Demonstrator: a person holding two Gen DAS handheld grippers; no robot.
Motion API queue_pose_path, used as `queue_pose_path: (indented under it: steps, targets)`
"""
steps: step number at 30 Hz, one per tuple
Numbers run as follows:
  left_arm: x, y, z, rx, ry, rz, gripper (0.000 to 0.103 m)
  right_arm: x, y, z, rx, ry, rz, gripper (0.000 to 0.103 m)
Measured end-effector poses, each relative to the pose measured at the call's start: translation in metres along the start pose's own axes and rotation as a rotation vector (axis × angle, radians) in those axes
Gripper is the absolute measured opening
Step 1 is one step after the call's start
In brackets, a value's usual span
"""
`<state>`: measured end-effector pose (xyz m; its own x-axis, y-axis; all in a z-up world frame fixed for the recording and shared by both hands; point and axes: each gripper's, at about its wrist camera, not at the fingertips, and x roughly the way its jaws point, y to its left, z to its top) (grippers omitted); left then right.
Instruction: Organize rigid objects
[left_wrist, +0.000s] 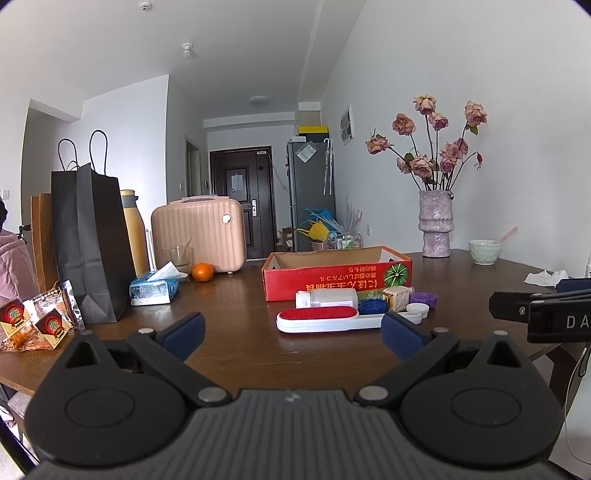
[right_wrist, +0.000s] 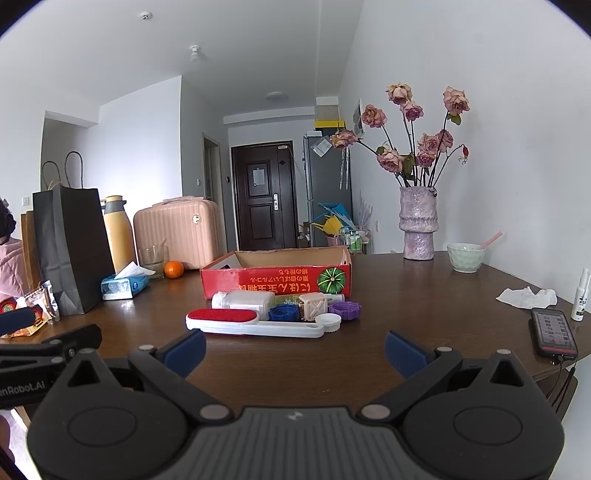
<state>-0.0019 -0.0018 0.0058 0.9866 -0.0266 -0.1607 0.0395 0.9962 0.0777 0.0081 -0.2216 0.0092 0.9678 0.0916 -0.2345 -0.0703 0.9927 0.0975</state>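
Note:
A red cardboard box (left_wrist: 332, 282) (right_wrist: 273, 282) stands open on the brown table. In front of it lie a white lint brush with a red pad (left_wrist: 325, 319) (right_wrist: 251, 323), a white bottle on its side (left_wrist: 328, 297) (right_wrist: 242, 301), a blue cap (left_wrist: 372, 306) (right_wrist: 283, 313), a beige cube (left_wrist: 395, 297) (right_wrist: 313, 305), a purple cap (left_wrist: 424, 297) (right_wrist: 345, 309) and a white cap (left_wrist: 417, 309) (right_wrist: 328, 322). My left gripper (left_wrist: 293, 334) is open and empty, just short of the brush. My right gripper (right_wrist: 295, 349) is open and empty, nearer than the pile.
At the left stand a black paper bag (left_wrist: 90, 243) (right_wrist: 70, 247), a yellow flask (right_wrist: 118, 232), a tissue pack (left_wrist: 153, 290), an orange (left_wrist: 202, 272) and a pink case (left_wrist: 199, 232). A vase of roses (right_wrist: 419, 225), a bowl (right_wrist: 466, 256), a phone (right_wrist: 554, 332) and a spray bottle (right_wrist: 580, 295) are at the right.

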Motion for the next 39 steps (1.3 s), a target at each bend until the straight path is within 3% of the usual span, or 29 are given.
queue_pose_path:
  steps: [9,18,23,27,30,35,39]
  targets:
    - [-0.001,-0.001,0.003,0.013,-0.012,-0.004,0.103,-0.003,-0.009,0.004,0.036,-0.008,0.028,0.103]
    - [0.001,0.000,0.001,0.003,-0.017,0.008,0.103,0.001,-0.002,0.002,-0.009,0.003,0.018,0.103]
    - [0.018,0.009,-0.006,-0.047,-0.079,0.011,0.103,0.032,-0.015,0.000,0.012,0.056,-0.004,0.103]
    - [0.060,0.020,-0.001,-0.070,0.066,-0.097,0.103,0.072,-0.034,-0.002,0.067,0.129,0.021,0.094]
    - [0.094,0.031,0.002,-0.133,0.151,-0.087,0.103,0.095,-0.039,0.001,0.043,0.138,-0.014,0.093]
    - [0.155,0.038,0.012,-0.113,0.248,-0.075,0.103,0.142,-0.057,0.016,0.089,0.223,-0.015,0.093]
    - [0.216,0.050,0.020,-0.137,0.376,-0.127,0.103,0.188,-0.076,0.024,0.183,0.335,0.037,0.079]
